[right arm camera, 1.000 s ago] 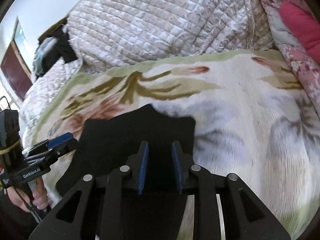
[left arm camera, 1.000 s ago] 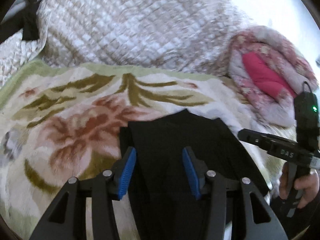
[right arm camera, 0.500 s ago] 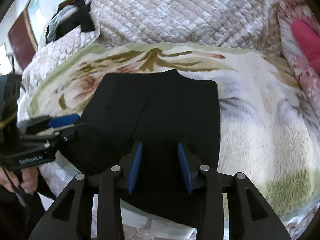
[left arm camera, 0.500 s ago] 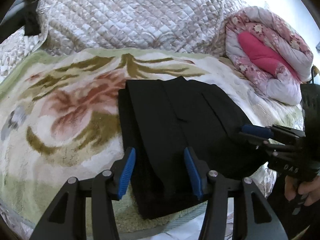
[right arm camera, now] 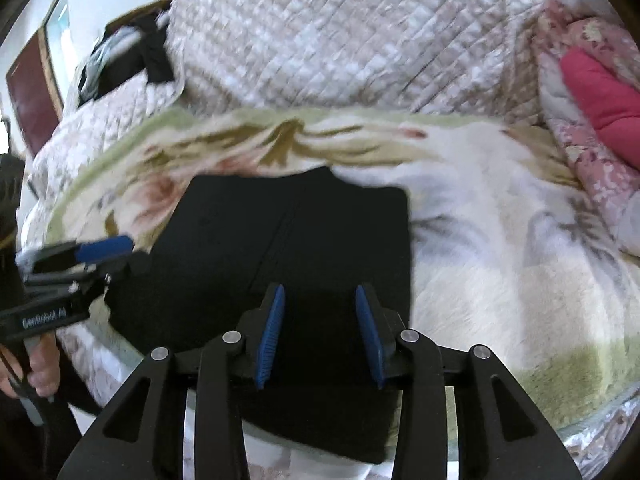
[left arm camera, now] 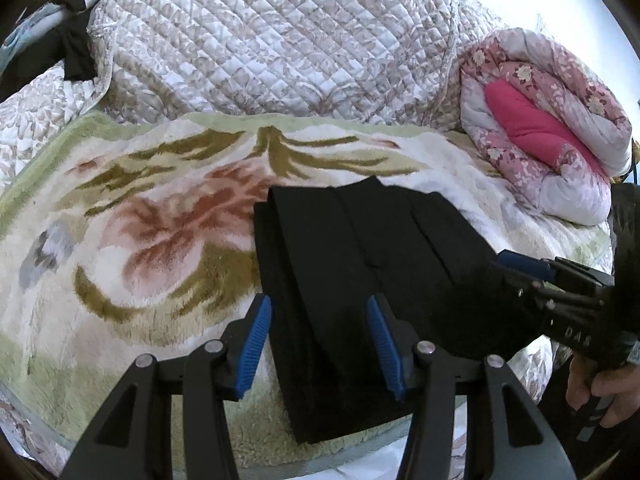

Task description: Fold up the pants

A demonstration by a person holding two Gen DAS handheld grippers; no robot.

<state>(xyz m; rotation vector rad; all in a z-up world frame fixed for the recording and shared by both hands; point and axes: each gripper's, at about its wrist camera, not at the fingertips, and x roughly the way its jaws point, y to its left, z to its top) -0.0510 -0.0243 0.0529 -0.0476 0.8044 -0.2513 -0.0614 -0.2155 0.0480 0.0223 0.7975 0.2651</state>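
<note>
The black pants (left arm camera: 360, 264) lie folded into a thick rectangle on the floral blanket (left arm camera: 140, 240), near its front edge; they also show in the right wrist view (right arm camera: 304, 240). My left gripper (left arm camera: 316, 340) is open and empty, hovering over the near left part of the pants. My right gripper (right arm camera: 318, 332) is open and empty over the near right part. The right gripper shows at the right of the left wrist view (left arm camera: 560, 292), and the left gripper at the left of the right wrist view (right arm camera: 76, 264).
A quilted beige cover (left arm camera: 272, 40) is heaped behind the blanket. A rolled pink floral quilt (left arm camera: 548, 128) lies at the right. Dark clothes (left arm camera: 76, 52) hang at the far left. The bed's front edge (left arm camera: 352, 456) runs just below the pants.
Both grippers have pulled back and up from the pants, so the whole folded stack now shows. The right gripper's jaws have opened wider. The pants lie still.
</note>
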